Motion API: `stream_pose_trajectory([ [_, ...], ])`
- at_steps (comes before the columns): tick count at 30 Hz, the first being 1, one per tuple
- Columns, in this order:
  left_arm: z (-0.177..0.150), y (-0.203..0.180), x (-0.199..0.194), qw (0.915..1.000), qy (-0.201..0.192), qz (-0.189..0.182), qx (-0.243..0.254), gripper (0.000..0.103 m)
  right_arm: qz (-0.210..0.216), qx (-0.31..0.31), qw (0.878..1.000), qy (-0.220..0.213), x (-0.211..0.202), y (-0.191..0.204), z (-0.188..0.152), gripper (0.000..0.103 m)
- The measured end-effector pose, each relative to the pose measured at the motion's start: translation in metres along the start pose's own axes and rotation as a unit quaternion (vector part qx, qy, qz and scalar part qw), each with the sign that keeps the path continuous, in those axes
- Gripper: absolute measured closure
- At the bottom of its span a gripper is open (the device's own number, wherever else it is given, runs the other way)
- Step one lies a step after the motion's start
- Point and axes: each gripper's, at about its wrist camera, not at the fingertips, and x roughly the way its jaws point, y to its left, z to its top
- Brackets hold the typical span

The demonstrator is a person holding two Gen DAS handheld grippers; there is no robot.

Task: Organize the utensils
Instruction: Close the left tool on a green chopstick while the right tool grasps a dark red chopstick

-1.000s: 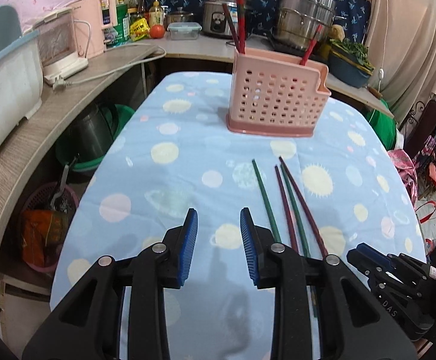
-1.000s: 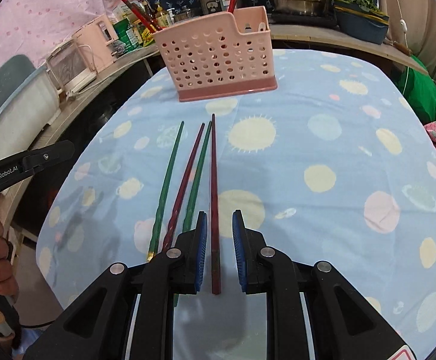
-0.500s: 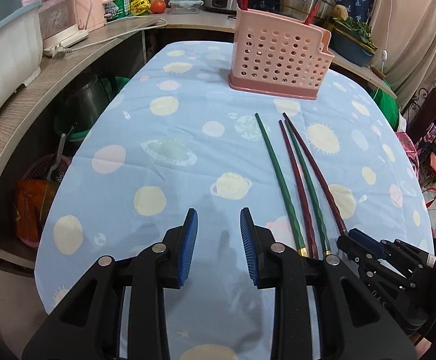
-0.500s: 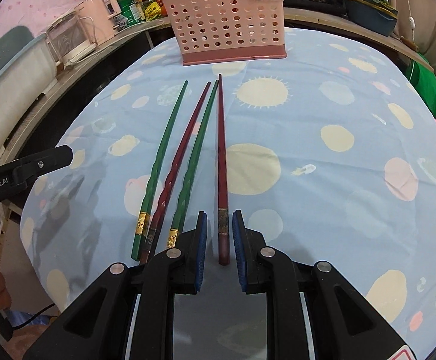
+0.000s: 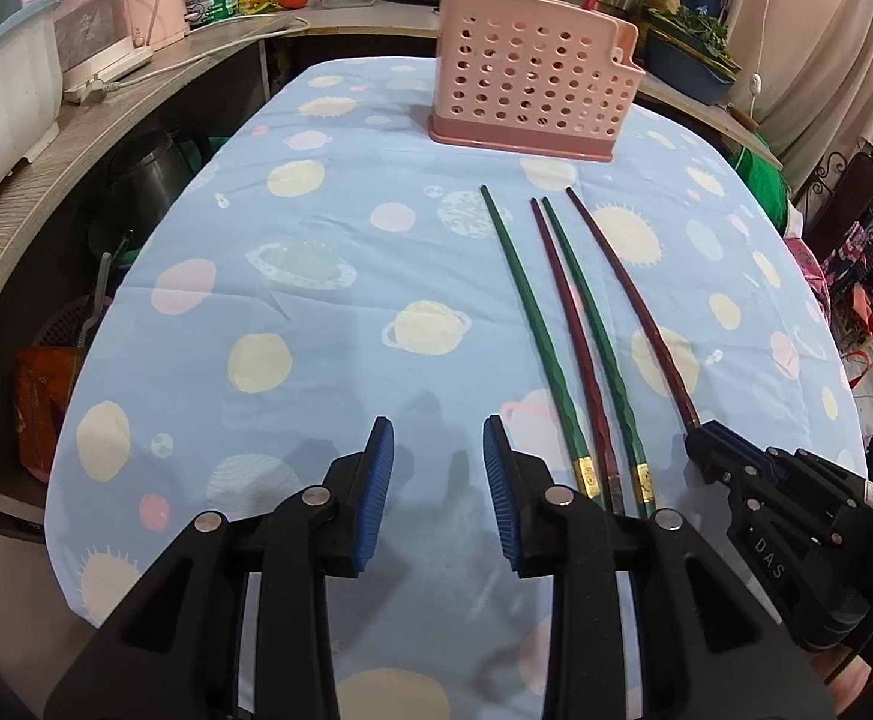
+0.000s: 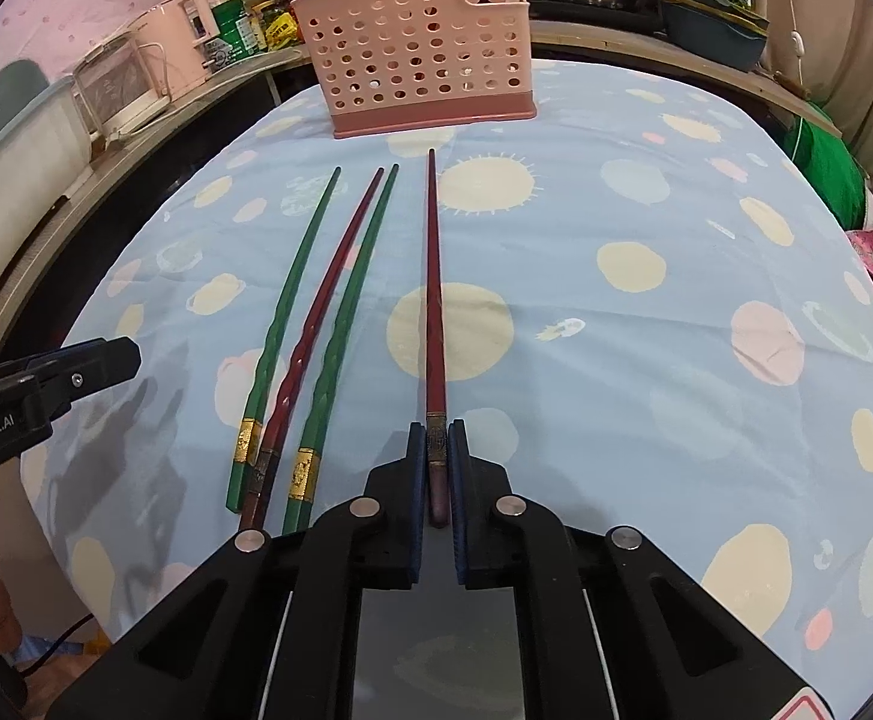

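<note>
Several chopsticks lie side by side on the blue tablecloth. My right gripper (image 6: 436,438) is shut on the thick end of a dark red chopstick (image 6: 433,288), which lies flat and points at the pink perforated utensil holder (image 6: 418,48). To its left lie a green chopstick (image 6: 286,312), a red one (image 6: 322,312) and another green one (image 6: 346,312). My left gripper (image 5: 439,438) is open and empty, low over the cloth, left of the chopsticks (image 5: 562,330). The holder (image 5: 532,96) stands at the far end with red chopsticks in it.
The table (image 5: 316,312) has a blue cloth with planets and suns. A counter runs along the left and back with a white steamer (image 5: 100,30), jars, a rice cooker and steel pots. A green basin (image 6: 826,168) sits at the far right below the table edge.
Both grippers have pulled back toward the near table edge. My right gripper's jaws have closed from a narrow gap onto the thick end of the dark red chopstick.
</note>
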Motion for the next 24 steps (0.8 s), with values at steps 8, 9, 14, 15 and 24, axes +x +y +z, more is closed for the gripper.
stream_pose_trajectory([
  [8,-0.006,-0.016,0.006,0.9996,0.012,-0.018,0.019,0.062,-0.001,0.016,1.0,-0.003,-0.006,-0.013,-0.005,0.096],
  [9,-0.007,-0.019,0.008,0.9995,0.015,-0.021,0.02,0.062,0.0,0.018,1.0,-0.003,-0.007,-0.014,-0.006,0.096],
  [14,-0.012,-0.029,0.013,0.9986,0.028,-0.035,0.028,0.062,0.005,0.026,1.0,-0.002,-0.008,-0.019,-0.008,0.096],
  [15,-0.012,-0.032,0.014,0.9985,0.03,-0.036,0.03,0.062,0.007,0.027,1.0,-0.001,-0.008,-0.02,-0.009,0.096],
  [24,-0.015,-0.038,0.025,0.9975,0.047,-0.046,0.027,0.062,0.01,0.029,1.0,-0.002,-0.008,-0.021,-0.009,0.096],
])
